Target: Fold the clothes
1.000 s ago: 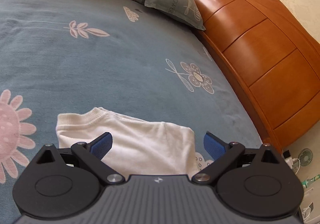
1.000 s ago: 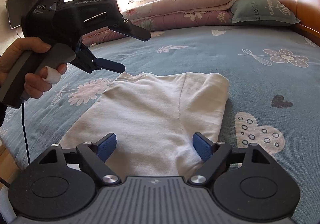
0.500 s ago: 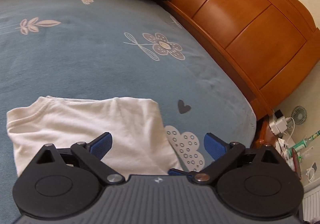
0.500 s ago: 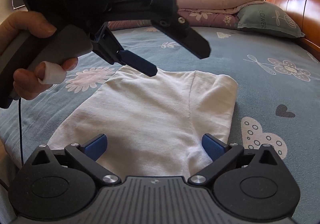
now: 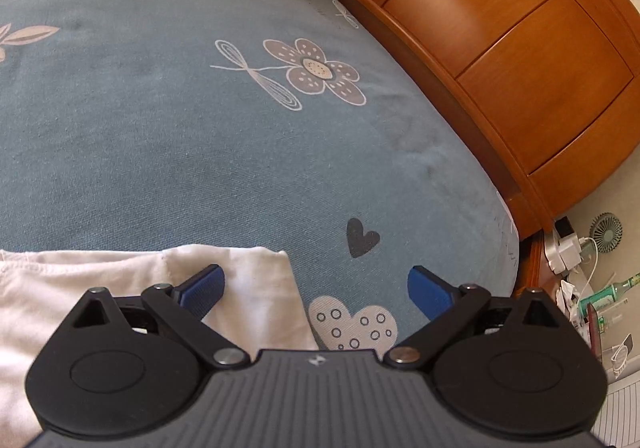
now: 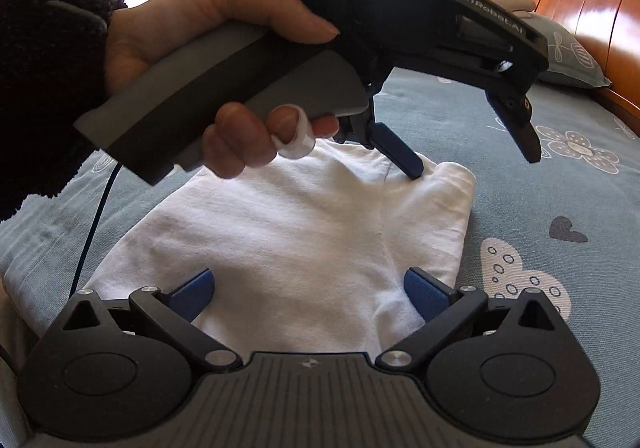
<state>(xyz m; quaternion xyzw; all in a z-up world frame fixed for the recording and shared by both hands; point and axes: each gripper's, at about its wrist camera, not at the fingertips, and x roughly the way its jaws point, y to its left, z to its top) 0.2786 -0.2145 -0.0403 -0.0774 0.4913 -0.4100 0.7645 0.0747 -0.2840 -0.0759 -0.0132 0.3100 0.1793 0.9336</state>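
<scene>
Folded white cotton shirt (image 6: 320, 232) lies flat on the blue floral bedsheet (image 5: 180, 136), near the bed's edge. Left hand-held gripper (image 5: 316, 288) spread, over the shirt's corner, pinching nothing. Right hand-held gripper (image 6: 308, 290) jaws just opened wide, shirt under them, ungripped.

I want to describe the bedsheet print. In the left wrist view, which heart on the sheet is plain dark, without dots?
The small heart, farther from the left gripper. It is solid dark; the large pale heart nearer the gripper has ringed dots.
</scene>
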